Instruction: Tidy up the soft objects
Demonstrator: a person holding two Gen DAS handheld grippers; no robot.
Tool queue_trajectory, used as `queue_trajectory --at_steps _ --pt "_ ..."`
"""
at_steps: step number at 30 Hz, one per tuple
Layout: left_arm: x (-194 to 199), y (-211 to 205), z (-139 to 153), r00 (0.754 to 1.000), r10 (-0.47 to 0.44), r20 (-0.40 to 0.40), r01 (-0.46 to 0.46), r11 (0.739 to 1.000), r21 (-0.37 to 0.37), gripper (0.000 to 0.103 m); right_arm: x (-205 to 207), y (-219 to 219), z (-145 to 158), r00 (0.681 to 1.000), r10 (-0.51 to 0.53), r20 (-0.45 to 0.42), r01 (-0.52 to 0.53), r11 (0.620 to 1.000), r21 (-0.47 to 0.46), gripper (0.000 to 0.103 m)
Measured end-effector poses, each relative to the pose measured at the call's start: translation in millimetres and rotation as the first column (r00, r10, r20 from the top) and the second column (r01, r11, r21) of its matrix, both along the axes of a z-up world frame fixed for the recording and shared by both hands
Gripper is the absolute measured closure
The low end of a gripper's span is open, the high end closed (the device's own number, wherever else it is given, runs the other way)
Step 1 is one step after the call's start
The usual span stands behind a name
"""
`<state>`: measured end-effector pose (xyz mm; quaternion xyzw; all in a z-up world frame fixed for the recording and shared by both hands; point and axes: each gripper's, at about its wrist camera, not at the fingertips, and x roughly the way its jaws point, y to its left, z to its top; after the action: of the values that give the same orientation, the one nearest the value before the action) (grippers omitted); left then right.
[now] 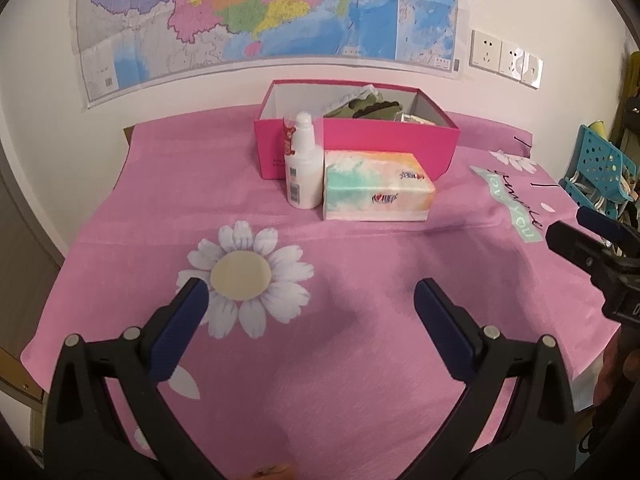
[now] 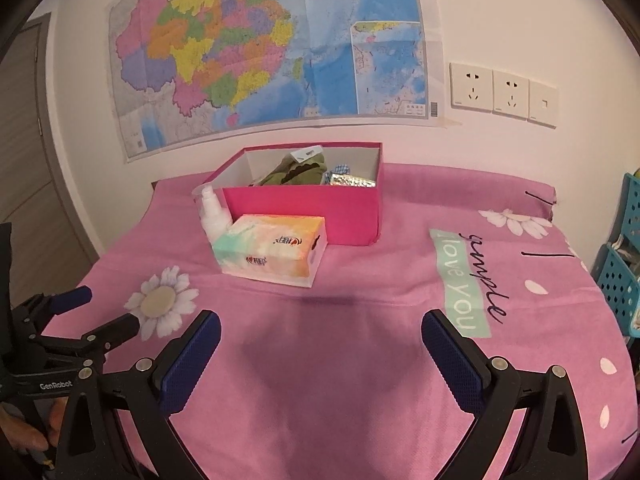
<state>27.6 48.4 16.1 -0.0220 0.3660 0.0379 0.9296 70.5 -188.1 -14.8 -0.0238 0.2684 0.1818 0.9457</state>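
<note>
Left wrist view: left gripper is hovering wide open over the pink cloth, holding nothing. Tissue pack is sitting beside the white bottle, touching the pink box.

Right wrist view: right gripper is hanging wide open, empty; green fabric is lying inside the box.

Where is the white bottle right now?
In both views the white plastic pump bottle stands upright mid-table, touching the left end of the pastel tissue pack, just in front of the pink cardboard box.

Left gripper hovering, jaws spread wide, holding nothing. Right gripper likewise gaping (both level, side by side).
</note>
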Motion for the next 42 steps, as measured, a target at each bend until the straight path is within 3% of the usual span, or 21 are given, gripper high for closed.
queue_trajectory --at_steps 42 --pt "-4.6 -7.7 11.6 0.998 -0.028 0.047 0.028 1.0 -0.009 0.0 -2.5 2.9 2.4 1.0 0.019 0.001 -0.019 1.0 -0.012 0.001"
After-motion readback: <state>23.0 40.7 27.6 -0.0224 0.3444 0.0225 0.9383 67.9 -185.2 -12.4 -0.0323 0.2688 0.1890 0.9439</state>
